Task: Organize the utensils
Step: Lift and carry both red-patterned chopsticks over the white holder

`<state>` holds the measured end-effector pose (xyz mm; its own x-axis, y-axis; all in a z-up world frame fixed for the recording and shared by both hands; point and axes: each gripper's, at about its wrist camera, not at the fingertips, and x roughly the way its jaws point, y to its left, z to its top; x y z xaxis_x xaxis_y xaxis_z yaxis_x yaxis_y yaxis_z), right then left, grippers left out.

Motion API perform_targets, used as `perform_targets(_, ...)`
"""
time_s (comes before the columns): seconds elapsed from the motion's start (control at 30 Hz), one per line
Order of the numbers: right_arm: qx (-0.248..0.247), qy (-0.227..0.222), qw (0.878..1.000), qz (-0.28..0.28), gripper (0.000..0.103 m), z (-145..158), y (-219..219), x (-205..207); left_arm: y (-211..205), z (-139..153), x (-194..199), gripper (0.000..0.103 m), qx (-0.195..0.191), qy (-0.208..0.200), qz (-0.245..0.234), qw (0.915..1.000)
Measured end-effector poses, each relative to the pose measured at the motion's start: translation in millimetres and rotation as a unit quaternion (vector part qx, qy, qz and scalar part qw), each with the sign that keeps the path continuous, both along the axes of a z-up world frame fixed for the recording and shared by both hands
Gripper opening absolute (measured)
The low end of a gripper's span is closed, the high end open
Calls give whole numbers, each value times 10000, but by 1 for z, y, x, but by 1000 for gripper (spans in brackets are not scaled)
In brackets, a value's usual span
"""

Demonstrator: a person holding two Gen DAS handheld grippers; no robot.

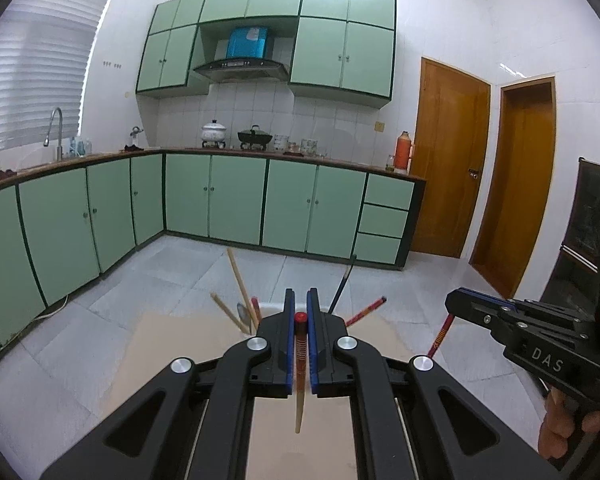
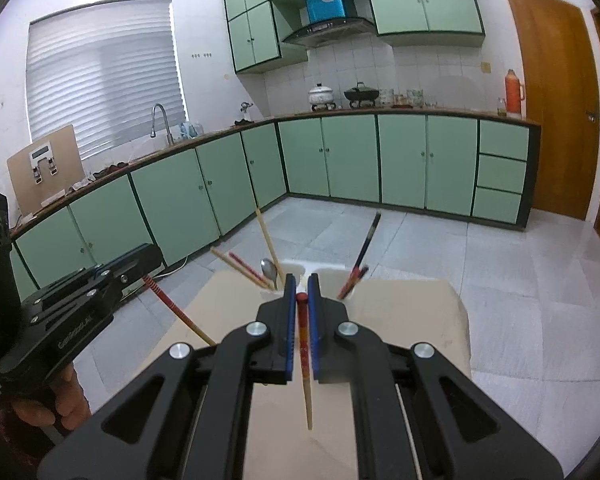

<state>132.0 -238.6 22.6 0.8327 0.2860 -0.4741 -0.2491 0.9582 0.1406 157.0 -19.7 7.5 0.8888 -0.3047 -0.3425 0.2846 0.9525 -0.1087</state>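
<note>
Red-topped pale wooden chopsticks, light, stiff, probably slick, were clamped near their tops by both shut grippers.

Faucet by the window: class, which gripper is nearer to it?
Left. The left gripper, holding a chopstick, is on the side of the table toward the faucet; the right gripper, holding another, is farther over, toward the wooden doors.
</note>
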Motion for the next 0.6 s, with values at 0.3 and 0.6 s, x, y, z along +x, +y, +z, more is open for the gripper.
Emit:
perform_targets(0.3, -2, -415, 9991, 5, 5, 40, -2, 29, -2, 39, 23, 5, -30, -393, 21, 9992)
perform_targets(0.6, 71, -798, 9968, -18, 5, 80, -4, 74, -3, 72, 64, 5, -30, -720, 135, 9973)
